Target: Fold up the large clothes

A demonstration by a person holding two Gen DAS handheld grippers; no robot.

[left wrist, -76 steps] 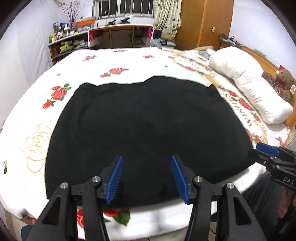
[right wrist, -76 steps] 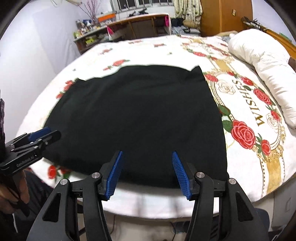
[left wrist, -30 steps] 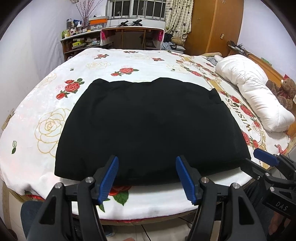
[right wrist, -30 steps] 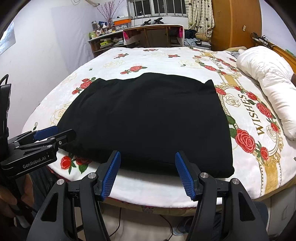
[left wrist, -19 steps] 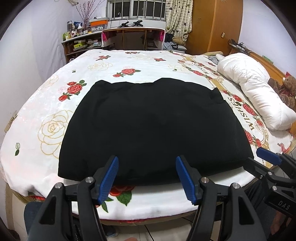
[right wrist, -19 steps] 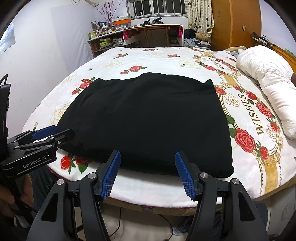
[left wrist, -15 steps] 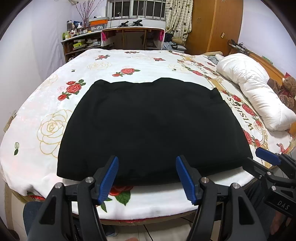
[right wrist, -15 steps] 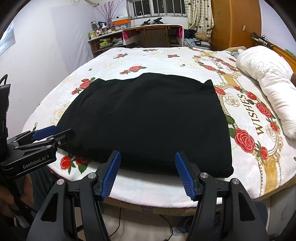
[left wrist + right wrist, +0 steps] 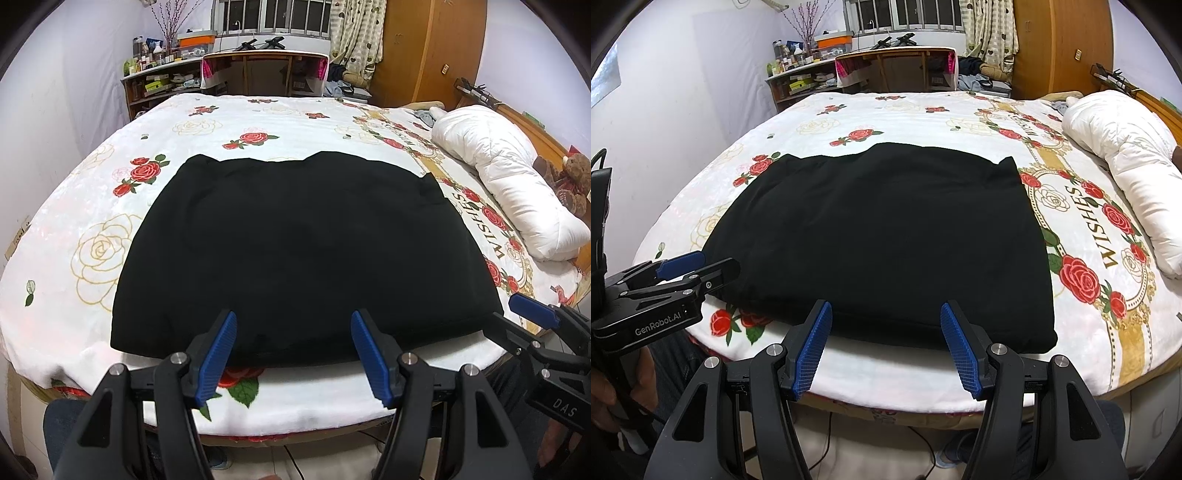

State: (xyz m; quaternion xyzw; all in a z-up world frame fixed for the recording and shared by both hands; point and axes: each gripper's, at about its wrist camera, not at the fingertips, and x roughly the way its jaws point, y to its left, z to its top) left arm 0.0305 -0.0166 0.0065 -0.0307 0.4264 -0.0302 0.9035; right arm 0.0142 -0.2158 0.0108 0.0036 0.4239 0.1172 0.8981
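Black garment [image 9: 303,243]: flat on bed [image 9: 258,122]
Left gripper [image 9: 293,349]: jaws wide, empty
Right gripper [image 9: 886,341]: jaws wide, empty
Risk: pinching only the top layer, fold skews

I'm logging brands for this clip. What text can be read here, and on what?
"GenRobot.AI": side of the left gripper.
"DAS": body of the right gripper; the rest is cut off.
"WISHES": gold lettering on the bedspread.
Labels on shelf bottles: too small to read.
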